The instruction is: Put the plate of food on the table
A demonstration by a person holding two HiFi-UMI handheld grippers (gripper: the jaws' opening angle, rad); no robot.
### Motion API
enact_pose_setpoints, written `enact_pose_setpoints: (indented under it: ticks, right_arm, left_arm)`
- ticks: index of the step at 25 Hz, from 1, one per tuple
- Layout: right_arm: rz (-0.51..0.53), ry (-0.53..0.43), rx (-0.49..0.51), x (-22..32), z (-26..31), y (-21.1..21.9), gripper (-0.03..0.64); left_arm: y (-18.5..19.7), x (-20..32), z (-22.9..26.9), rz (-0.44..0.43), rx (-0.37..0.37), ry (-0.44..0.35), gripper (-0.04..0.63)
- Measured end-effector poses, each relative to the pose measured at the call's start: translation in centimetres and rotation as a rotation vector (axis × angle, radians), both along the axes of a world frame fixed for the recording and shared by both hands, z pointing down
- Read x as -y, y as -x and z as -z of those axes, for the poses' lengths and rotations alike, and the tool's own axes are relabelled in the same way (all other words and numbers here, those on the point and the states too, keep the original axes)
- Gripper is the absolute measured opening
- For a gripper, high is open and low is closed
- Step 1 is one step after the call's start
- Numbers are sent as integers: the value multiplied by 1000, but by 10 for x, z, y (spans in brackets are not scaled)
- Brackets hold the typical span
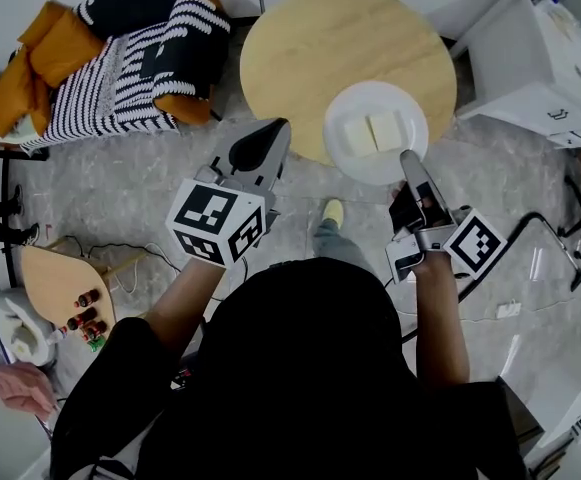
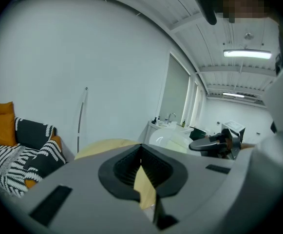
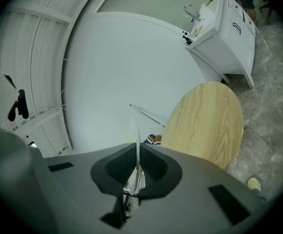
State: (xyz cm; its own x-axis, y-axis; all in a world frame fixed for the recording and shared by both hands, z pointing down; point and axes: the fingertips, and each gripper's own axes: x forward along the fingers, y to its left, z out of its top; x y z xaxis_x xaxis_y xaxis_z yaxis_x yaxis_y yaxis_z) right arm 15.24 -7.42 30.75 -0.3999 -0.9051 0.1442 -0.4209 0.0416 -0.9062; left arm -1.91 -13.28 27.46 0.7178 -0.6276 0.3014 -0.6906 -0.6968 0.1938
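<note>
A white plate (image 1: 375,131) carries two pale slabs of food (image 1: 372,132). In the head view it hangs over the near edge of the round wooden table (image 1: 310,48). My right gripper (image 1: 411,161) is shut on the plate's near right rim. In the right gripper view that rim shows edge-on as a thin white line (image 3: 137,130) between the jaws (image 3: 137,149), with the table (image 3: 207,123) beyond. My left gripper (image 1: 271,134) hovers left of the plate, shut and holding nothing. The left gripper view shows its tips (image 2: 141,149) meeting, with the table (image 2: 104,146) and plate (image 2: 173,139) ahead.
A striped sofa with orange cushions (image 1: 120,63) stands left of the table, and a white cabinet (image 1: 540,63) right of it. A small wooden side table (image 1: 55,283) with little bottles sits at lower left, beside another person's hand (image 1: 18,383). Cables lie on the stone floor.
</note>
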Motion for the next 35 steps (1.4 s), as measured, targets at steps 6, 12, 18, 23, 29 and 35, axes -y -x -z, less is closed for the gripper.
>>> enact_pose_setpoints:
  ticks: [6,12,18,23,29,35]
  right_arm:
    - [17,3,15,31,-4,-23,20]
    - [41,10,22,60,-10,-45,20]
    - [89,4,16,80,-15,-55,20]
    - [102,7,28,86,-21,-53,20]
    - [88,36,35,91,-34,-58,20]
    - [67,101,16,101,-54,-65,20]
  left_arm:
    - [-27,30,-2,4,21,-4,6]
    - [-51,60,0,34,39,-18,6]
    - [-61,75,4,68,43,-32,6]
    - [-52,76,6,93,53,-40,6]
    - [-40,80,-3,116,69,-24,6]
    - [-38,96,-13,112,71,5,6]
